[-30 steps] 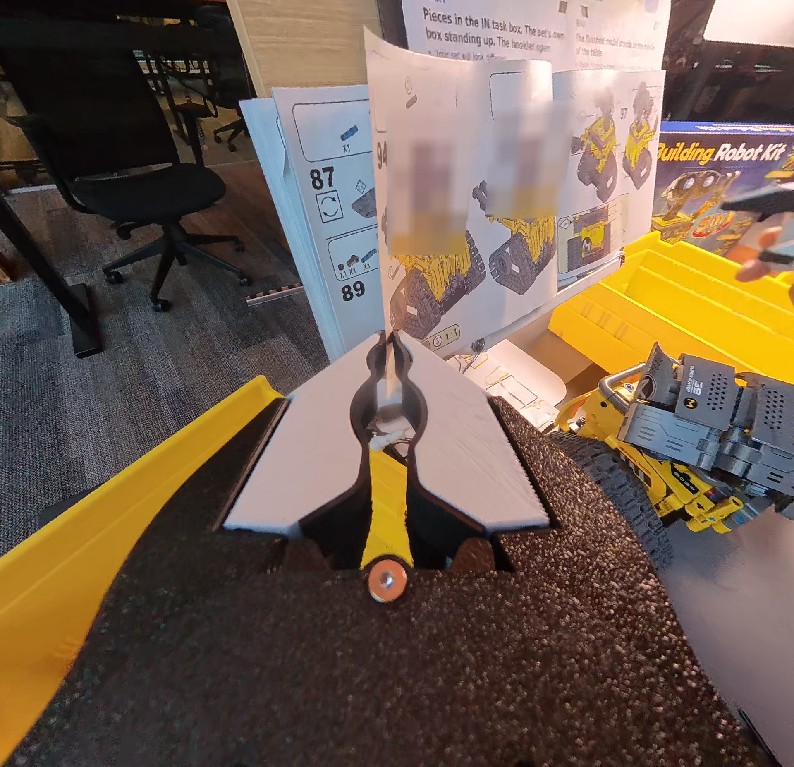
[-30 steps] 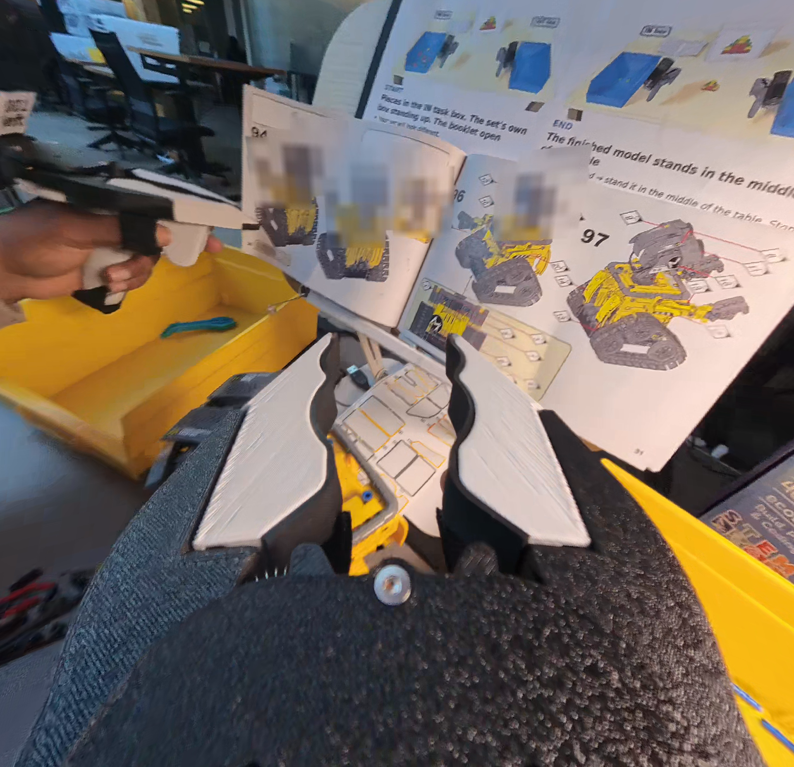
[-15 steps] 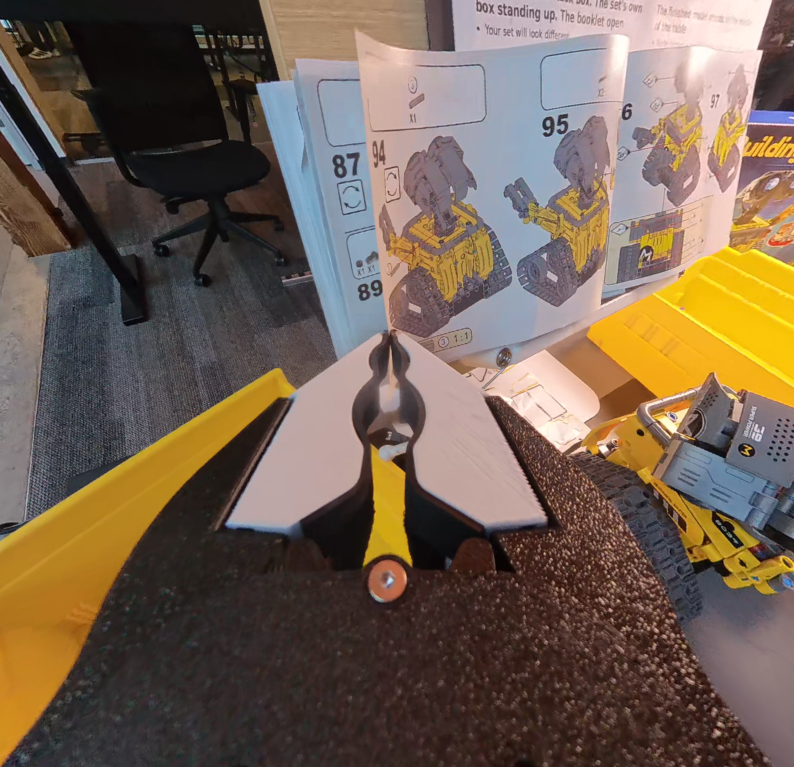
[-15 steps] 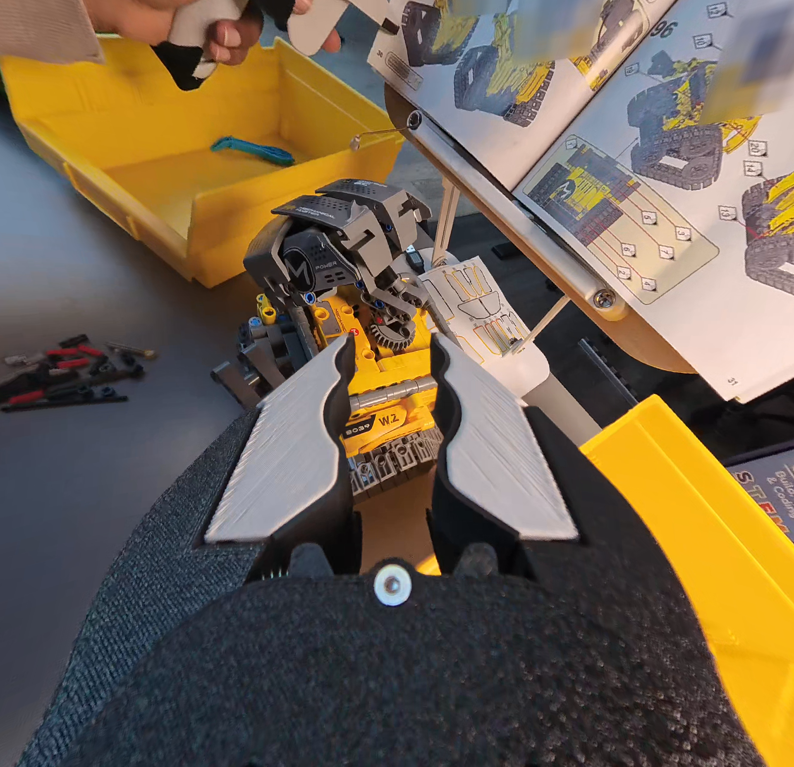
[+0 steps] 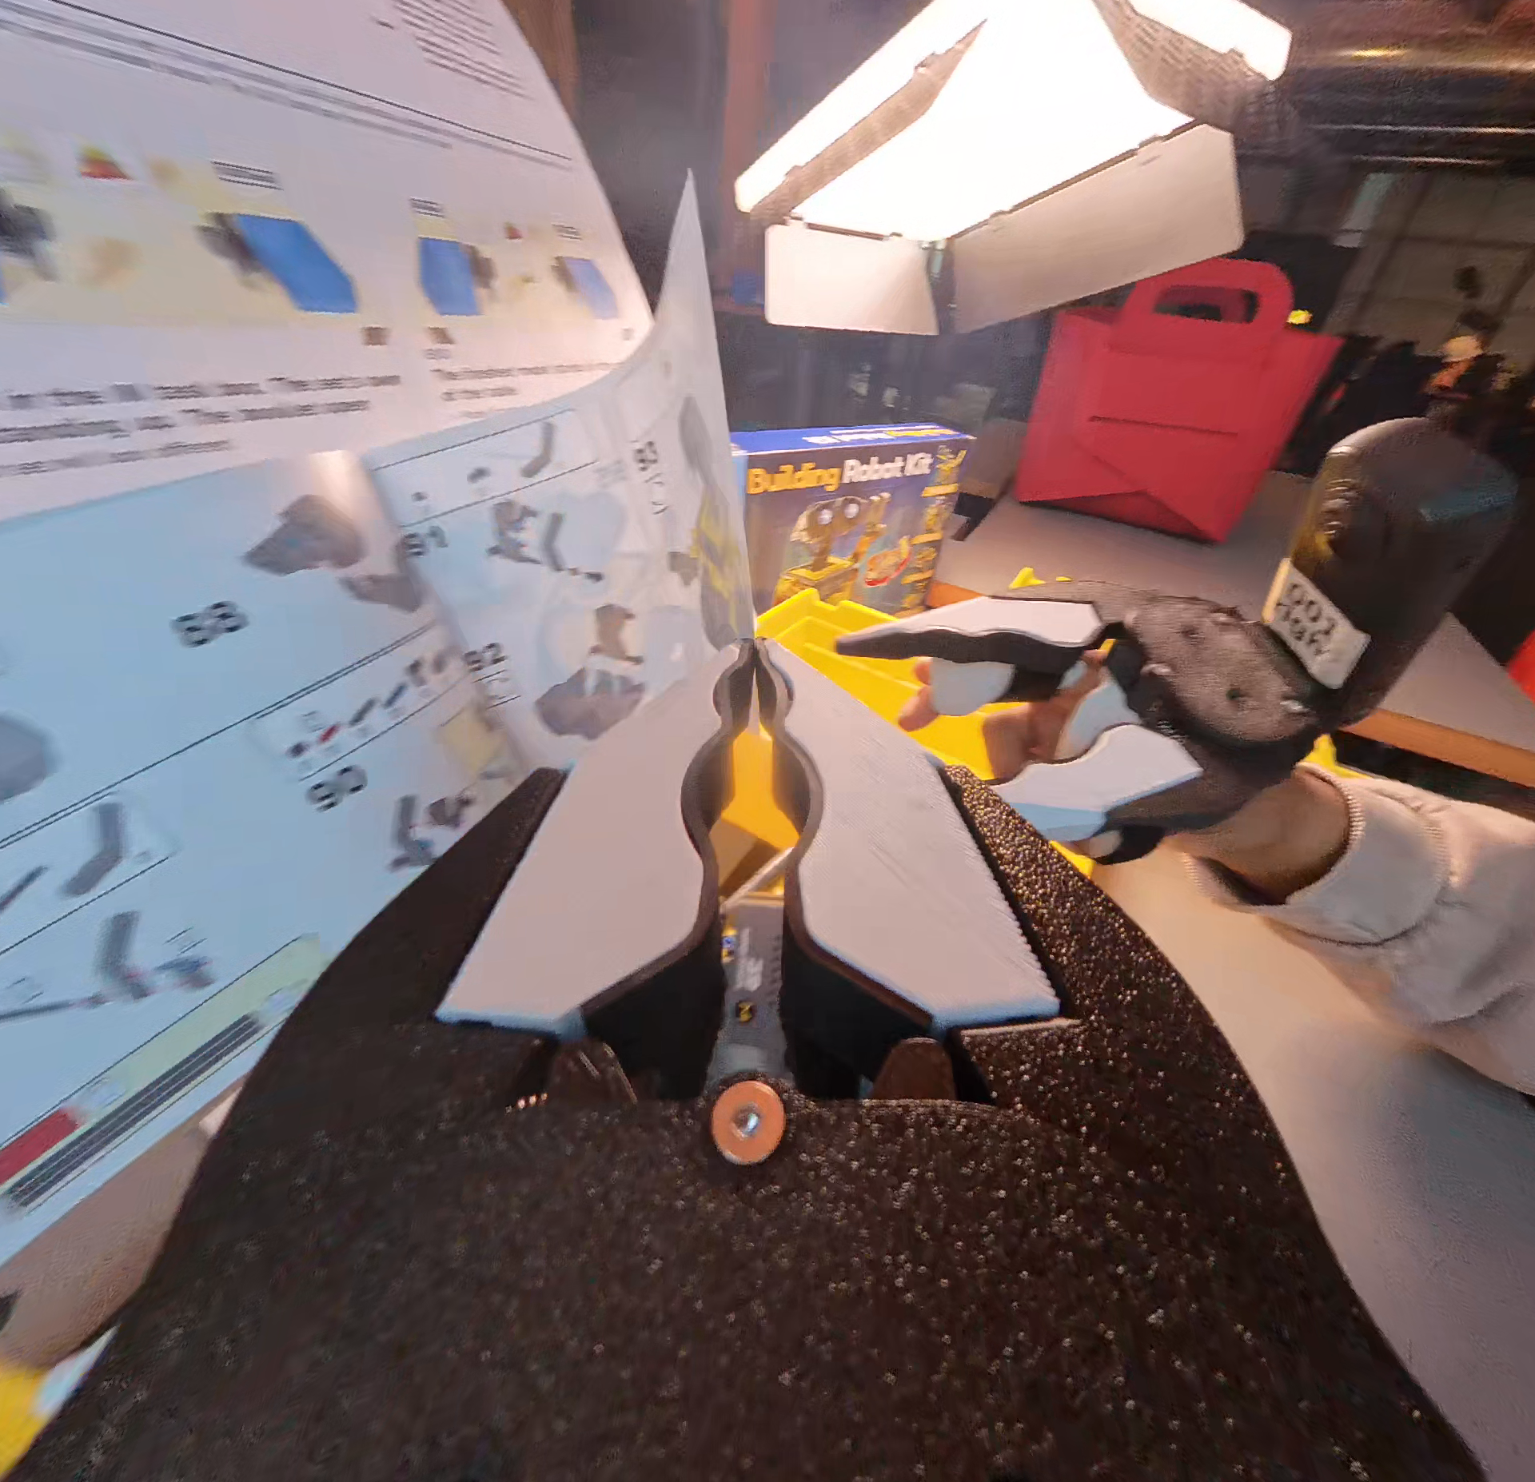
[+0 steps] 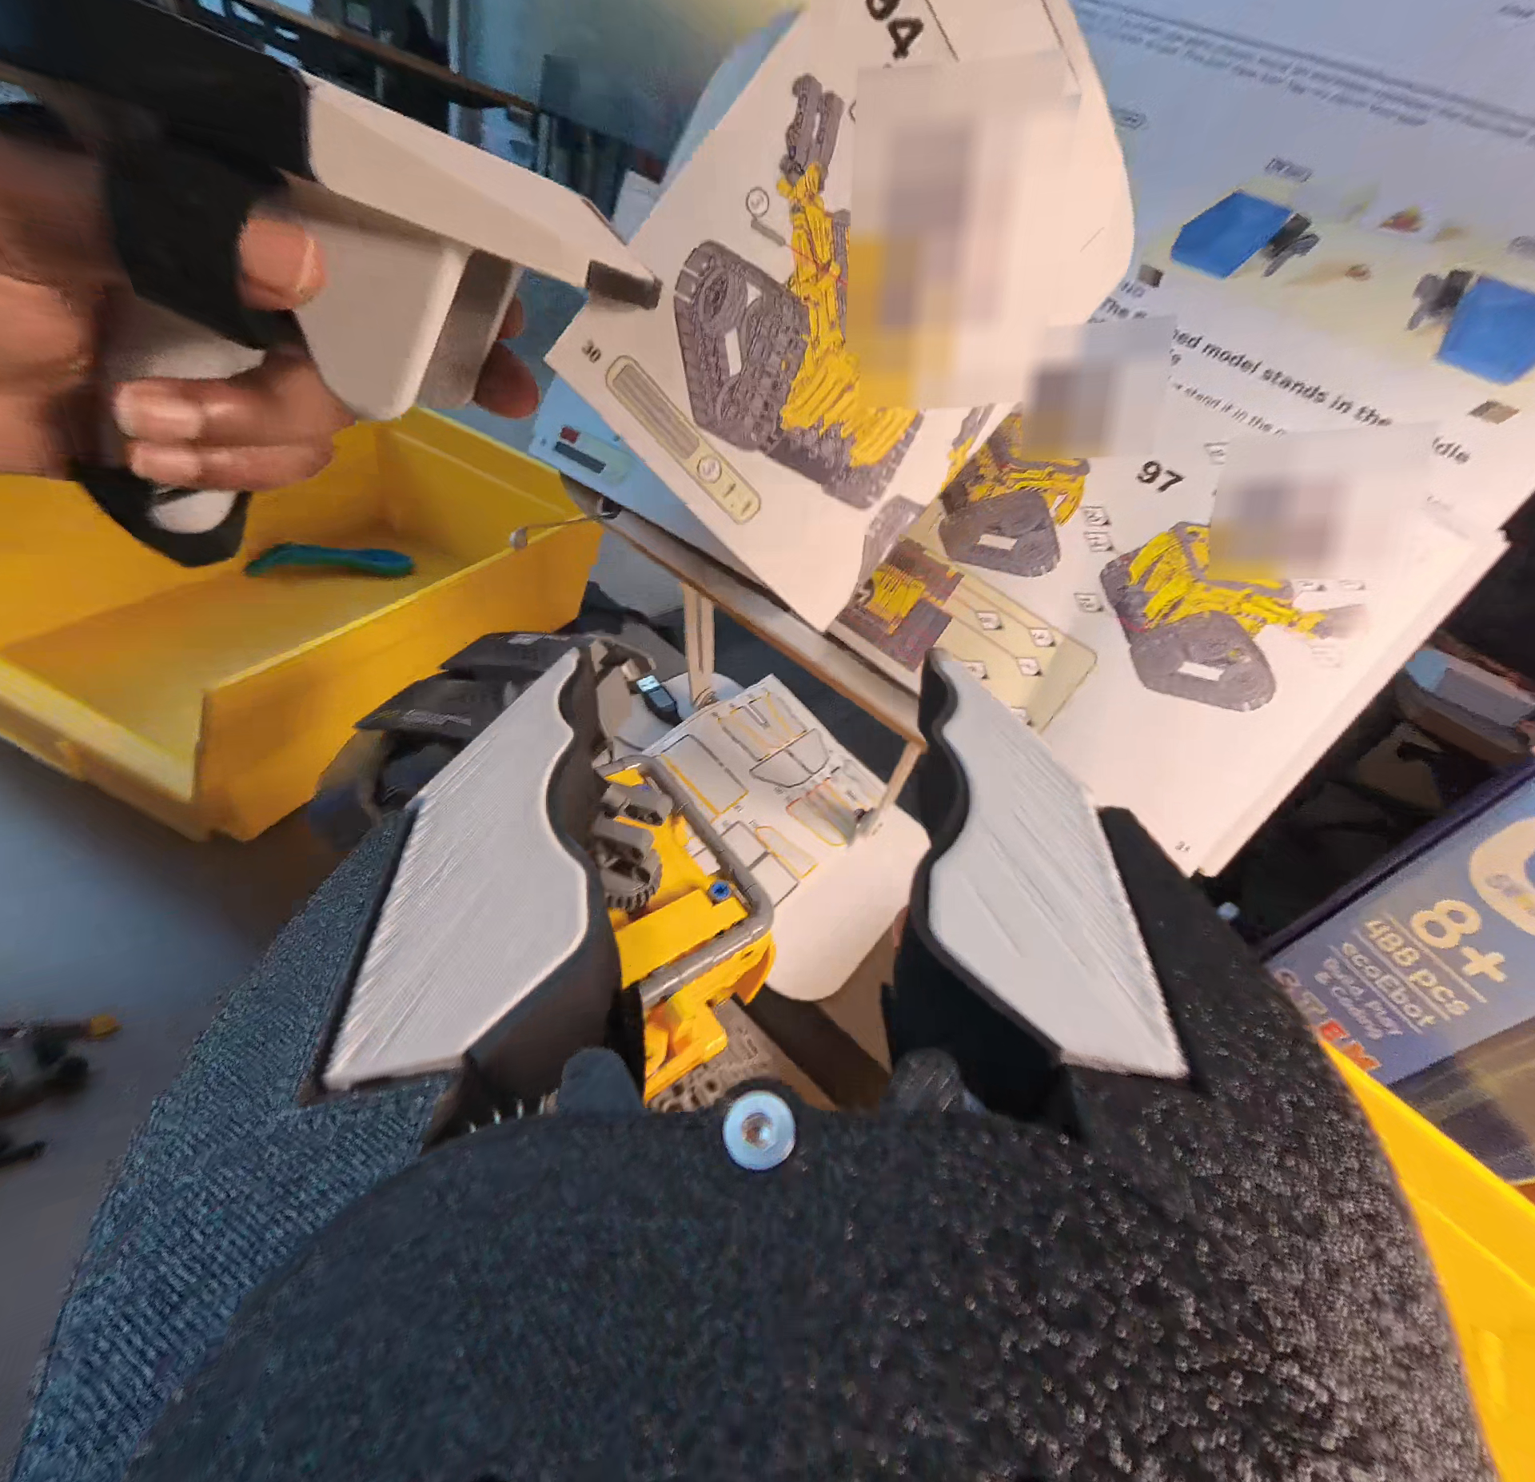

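While motion blur smears most print, left tongs [image 6: 623,284] pinch a lifted booklet page [image 6: 831,346] at its edge | right tongs [image 6: 752,744] spread wide, empty, above a yellow-grey model [image 6: 681,935] largely hidden behind them | yellow bin [image 6: 208,695] cut off at left.

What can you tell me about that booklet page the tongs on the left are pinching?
The page is thin white paper printed with drawings of a yellow and grey tracked toy robot. The left tongs are shut on its edge, lifting it so that it curls up from the open booklet, which leans on a stand.
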Demonstrator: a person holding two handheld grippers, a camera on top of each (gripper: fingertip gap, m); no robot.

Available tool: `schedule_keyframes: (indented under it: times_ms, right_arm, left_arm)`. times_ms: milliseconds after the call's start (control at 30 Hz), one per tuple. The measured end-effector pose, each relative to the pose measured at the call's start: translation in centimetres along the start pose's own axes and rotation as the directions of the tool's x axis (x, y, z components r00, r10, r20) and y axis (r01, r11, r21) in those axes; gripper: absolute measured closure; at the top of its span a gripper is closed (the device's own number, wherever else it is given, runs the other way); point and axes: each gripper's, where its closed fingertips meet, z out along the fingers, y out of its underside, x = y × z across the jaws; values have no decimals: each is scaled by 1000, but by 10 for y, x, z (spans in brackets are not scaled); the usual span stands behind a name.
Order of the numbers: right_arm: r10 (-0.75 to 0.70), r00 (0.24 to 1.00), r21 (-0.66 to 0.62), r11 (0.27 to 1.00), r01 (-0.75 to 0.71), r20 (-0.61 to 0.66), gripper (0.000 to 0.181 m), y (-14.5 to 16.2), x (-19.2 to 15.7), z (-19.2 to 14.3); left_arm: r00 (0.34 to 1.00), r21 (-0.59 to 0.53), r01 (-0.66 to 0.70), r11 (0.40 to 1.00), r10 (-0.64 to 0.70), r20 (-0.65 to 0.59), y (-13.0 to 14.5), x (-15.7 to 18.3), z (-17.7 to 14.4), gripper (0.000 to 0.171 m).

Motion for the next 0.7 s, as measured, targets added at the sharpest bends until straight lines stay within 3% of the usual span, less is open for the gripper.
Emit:
schedule_keyframes:
  times_ms: [100, 133, 267, 367, 500, 700]
  right_arm:
    - [-41, 992, 7, 999, 42, -115, 101, -3, 21, 19]
    - [-27, 992, 20, 999, 30, -127, 108, -5, 26, 23]
    - [103, 971, 87, 993, -86, -218, 154, -7, 66, 21]
    - [186, 949, 67, 982, -174, -255, 158, 6, 97, 15]
    - [153, 932, 1, 987, -162, -328, 162, 27, 135, 13]
    - [11, 932, -109, 993, -55, -362, 170, 47, 159, 19]
  left_arm:
    - [998, -29, -15, 999, 13, -62, 2, 24, 25, 171]
    - [997, -42, -32, 999, 29, -66, 4, 29, 31, 171]
    - [997, -25, -69, 997, 68, -37, 1, 27, 35, 144]
    - [984, -60, -119, 991, 126, 128, 11, -12, 21, 144]
    - [880, -269, -142, 953, 246, 407, 49, -90, -3, 150]
    - [763, -359, -213, 909, 384, 521, 59, -138, -19, 160]
